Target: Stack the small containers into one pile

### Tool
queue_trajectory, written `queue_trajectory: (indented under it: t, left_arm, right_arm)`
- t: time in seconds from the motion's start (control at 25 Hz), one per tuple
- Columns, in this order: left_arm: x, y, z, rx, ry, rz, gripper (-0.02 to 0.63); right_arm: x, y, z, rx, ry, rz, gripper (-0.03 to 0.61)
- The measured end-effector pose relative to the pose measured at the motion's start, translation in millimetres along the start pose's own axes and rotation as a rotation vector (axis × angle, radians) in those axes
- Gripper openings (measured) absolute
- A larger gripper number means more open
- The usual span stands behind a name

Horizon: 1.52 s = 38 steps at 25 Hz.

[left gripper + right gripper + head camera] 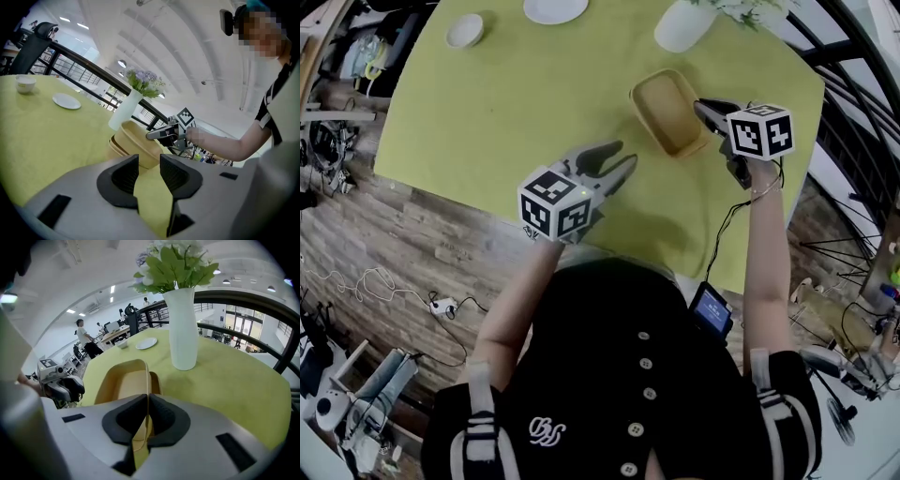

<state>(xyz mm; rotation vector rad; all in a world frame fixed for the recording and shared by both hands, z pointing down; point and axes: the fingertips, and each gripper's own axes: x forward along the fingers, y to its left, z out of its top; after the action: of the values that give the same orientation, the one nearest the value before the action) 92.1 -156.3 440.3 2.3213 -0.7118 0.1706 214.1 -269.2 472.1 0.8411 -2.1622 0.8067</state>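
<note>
Left gripper hovered empty above counter, fingers apart. Right gripper fingers clamped top container by its rim, tilted in the pile. We judged seating and release remained.

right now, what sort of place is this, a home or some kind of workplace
Most likely an open-plan office or lab, not a home: people at desks in the background, and a black railing running beside the green-clothed table.
</note>
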Motion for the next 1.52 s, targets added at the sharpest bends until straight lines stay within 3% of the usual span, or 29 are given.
queue_trajectory:
  t: [0.52,0.88,1.16,1.28,1.52]
  left_arm:
    - [13,7,-5,-0.026,0.009,0.016,0.138]
    - [14,9,-12,-0.040,0.019,0.028,0.138]
    - [7,9,-13,-0.038,0.011,0.037,0.138]
    - [4,7,-13,-0.034,0.013,0.036,0.138]
    - [-4,8,-13,-0.021,0.023,0.031,0.138]
  right_arm:
    - [19,-19,-6,0.033,0.040,0.022,0.032]
    - [31,-19,-10,-0.015,0.084,0.009,0.032]
    - [36,-20,-14,-0.111,0.054,-0.088,0.043]
    - [36,-22,-19,-0.111,0.044,-0.128,0.129]
    - [28,-23,-22,-0.102,0.002,-0.185,0.153]
